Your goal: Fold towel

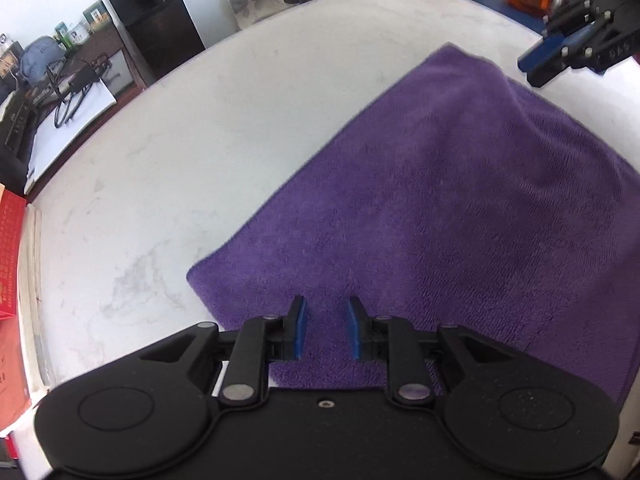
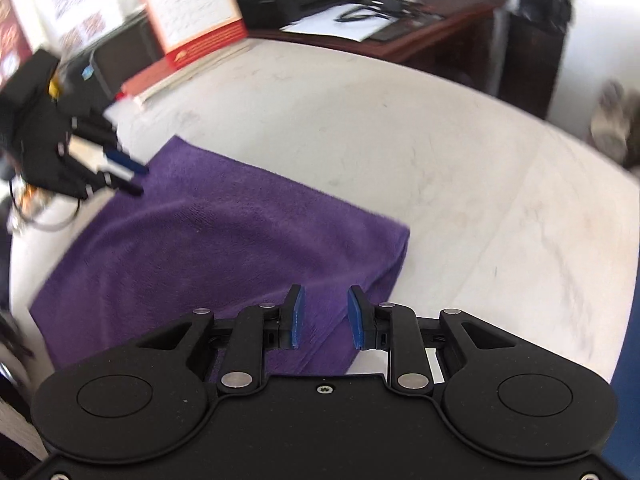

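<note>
Purple, fluffy and already doubled over, the terry towel (image 1: 460, 208) lies flat on the white marbled tabletop (image 1: 180, 160) in the left wrist view. Over its near edge hangs the left gripper (image 1: 326, 330), its blue-padded jaws a small way apart with nothing pinched between them; the pile shows through the gap untouched. At the far corner of the cloth the right gripper (image 1: 538, 70) hovers above the surface, clear of the fabric. A dark wooden side desk (image 1: 104, 52) with cables and a black kettle unit stands beyond the table's rim.

From the right wrist camera the same towel (image 2: 208, 248) reads as a thick rectangle with a rounded, layered edge at its right side, which suggests at least one fold is done. The right gripper (image 2: 326, 318) sits over the near corner, jaws slightly parted and empty. The left gripper (image 2: 134, 178) is blurred at the opposite corner, above the cloth.

Judging by the tidy shape and both tools free, the fold looks largely finished; what may remain is one more halving or a final smoothing.
</note>
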Available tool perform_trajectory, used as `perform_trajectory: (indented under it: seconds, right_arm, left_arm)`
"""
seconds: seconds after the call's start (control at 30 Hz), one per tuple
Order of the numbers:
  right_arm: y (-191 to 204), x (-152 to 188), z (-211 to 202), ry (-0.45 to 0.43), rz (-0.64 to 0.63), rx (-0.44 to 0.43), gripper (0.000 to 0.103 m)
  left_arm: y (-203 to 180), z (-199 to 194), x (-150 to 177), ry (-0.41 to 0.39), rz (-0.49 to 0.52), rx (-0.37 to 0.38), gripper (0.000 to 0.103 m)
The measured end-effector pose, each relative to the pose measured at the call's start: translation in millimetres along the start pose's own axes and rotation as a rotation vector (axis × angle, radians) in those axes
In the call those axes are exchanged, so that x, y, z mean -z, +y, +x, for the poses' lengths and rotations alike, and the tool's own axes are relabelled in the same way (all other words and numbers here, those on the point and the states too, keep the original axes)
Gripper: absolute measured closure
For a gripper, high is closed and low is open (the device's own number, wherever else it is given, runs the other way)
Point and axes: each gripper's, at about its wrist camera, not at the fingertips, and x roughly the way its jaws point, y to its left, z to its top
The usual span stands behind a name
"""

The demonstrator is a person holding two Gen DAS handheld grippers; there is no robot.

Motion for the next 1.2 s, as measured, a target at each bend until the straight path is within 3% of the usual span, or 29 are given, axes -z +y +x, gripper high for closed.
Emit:
perform_trajectory:
  seconds: [0.4, 0.57, 0.8, 0.9, 1.03, 1.2]
  right_arm:
    - [1, 5, 23, 0.015, 0.01, 0.015, 0.08]
    - [10, 4, 23, 0.038, -0.084, 0.066, 0.101]
    - [7, 7, 14, 0.04, -0.125, 0.127, 0.103]
    - [-5, 5, 8, 0.022, -0.025, 0.086, 0.102]
    - [-23, -1, 6, -0.039, 0.134, 0.025, 0.082]
    - [-37, -2, 15, -0.044, 0.237, -0.045, 0.082]
  left_arm:
    - [9, 1, -1, 0.006, -0.001, 0.013, 0.078]
    - [11, 1, 1, 0.003, -0.01, 0.02, 0.074]
    - [12, 2, 0, 0.006, -0.009, 0.029, 0.072]
    - [12, 2, -1, 0.008, -0.012, 0.035, 0.072]
    - [11, 3, -2, 0.011, -0.01, 0.033, 0.072]
    - [11, 3, -2, 0.011, -0.012, 0.033, 0.072]
